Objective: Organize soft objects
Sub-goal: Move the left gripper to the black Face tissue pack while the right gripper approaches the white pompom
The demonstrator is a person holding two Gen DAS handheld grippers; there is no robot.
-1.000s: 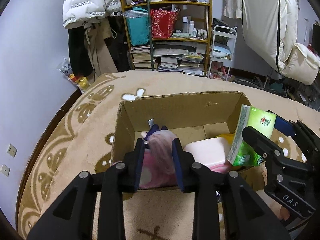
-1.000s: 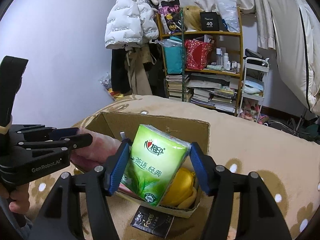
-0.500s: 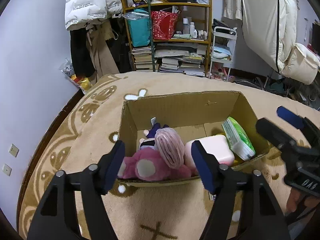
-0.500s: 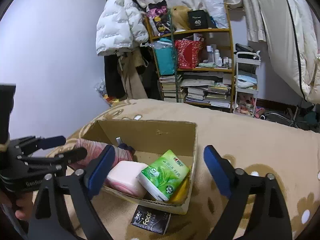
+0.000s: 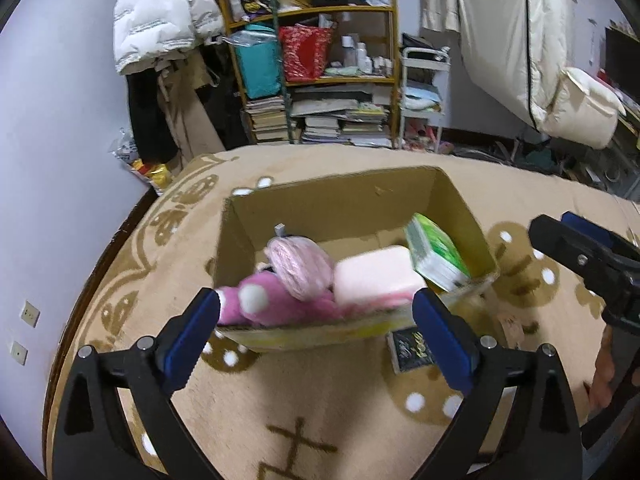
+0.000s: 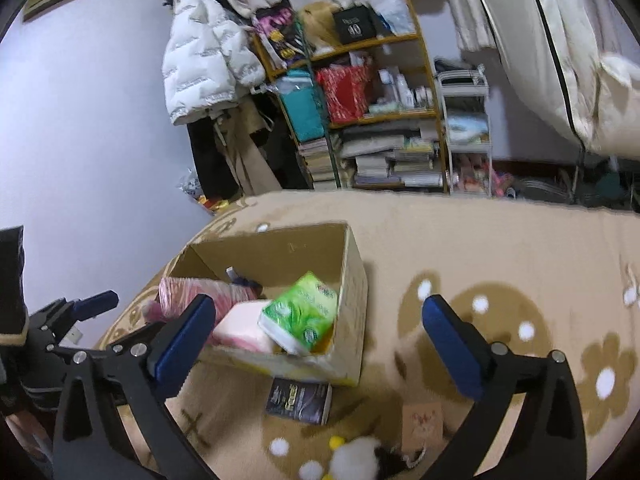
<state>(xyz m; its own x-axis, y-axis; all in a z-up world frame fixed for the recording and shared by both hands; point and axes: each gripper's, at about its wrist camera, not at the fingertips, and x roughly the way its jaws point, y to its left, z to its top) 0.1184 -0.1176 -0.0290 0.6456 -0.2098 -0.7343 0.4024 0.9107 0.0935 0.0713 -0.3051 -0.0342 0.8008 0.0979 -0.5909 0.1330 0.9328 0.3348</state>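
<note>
Both grippers hang above a patterned beige rug (image 5: 360,392), their fingers spread wide and released, grasping nothing.

Left view: the left gripper (image 5: 316,338) frames the near wall of an open cardboard box (image 5: 340,204). Inside, from 9 to 3 o'clock, lie a pink plush (image 5: 260,304), a pink yarn-like bundle (image 5: 300,264) resting on it, a pale pink pack (image 5: 374,276) and a green tissue pack (image 5: 438,250) leaning tilted against the right wall. A dark sachet (image 5: 412,350) lies on the rug just outside the box's near right corner. The right gripper's fingers (image 5: 576,248) appear at 3 o'clock.

Right view: the right gripper (image 6: 320,336) sits to the right of the box (image 6: 352,300), the tissue pack (image 6: 304,312) just beside its left finger. The sachet (image 6: 300,398) lies at 6 o'clock of the box. A white plush (image 6: 356,456), blurred, lies on the rug at the frame's 6 o'clock edge. The left gripper (image 6: 76,308) shows at 9 o'clock. A cluttered shelf (image 6: 380,120) stands at 12 o'clock beyond the rug.
</note>
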